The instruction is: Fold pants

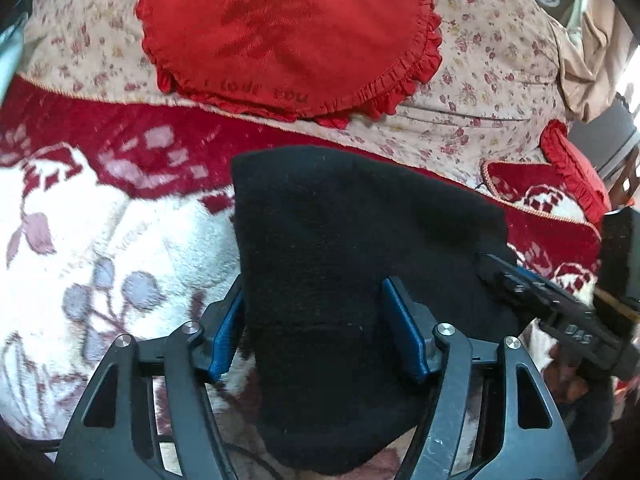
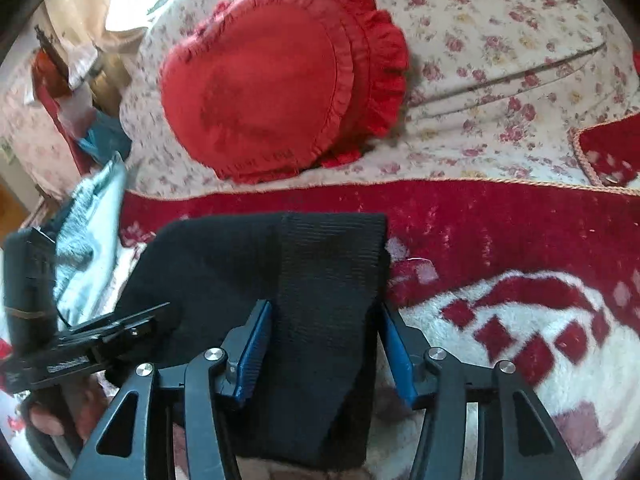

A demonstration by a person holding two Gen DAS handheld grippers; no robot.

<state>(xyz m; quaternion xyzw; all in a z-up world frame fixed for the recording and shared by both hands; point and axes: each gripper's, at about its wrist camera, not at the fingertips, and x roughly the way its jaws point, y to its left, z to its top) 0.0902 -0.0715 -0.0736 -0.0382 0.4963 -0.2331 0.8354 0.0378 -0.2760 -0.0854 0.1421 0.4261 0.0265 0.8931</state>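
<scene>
Mid-fold: both grippers straddle the black pants on the blanket, jaws spread.

From the left: the left gripper (image 1: pixel 312 324) has its blue pads (image 1: pixel 228 332) standing wide with a band of the pants (image 1: pixel 340 240) running up between them toward 12 o'clock; whether either pad presses the cloth I cannot tell. The right gripper (image 2: pixel 324 344) is also spread, the ribbed strip of pants (image 2: pixel 328 280) lying between its pads and reaching to 12 o'clock, with a gap at the right pad. The pants look bunched into a small bundle on the blanket (image 2: pixel 520 320), the red cushion (image 2: pixel 272 88) beyond at 11 o'clock. By my judgement a fold is being laid down; next calls for re-gripping an edge and carrying it over evenly.
</scene>
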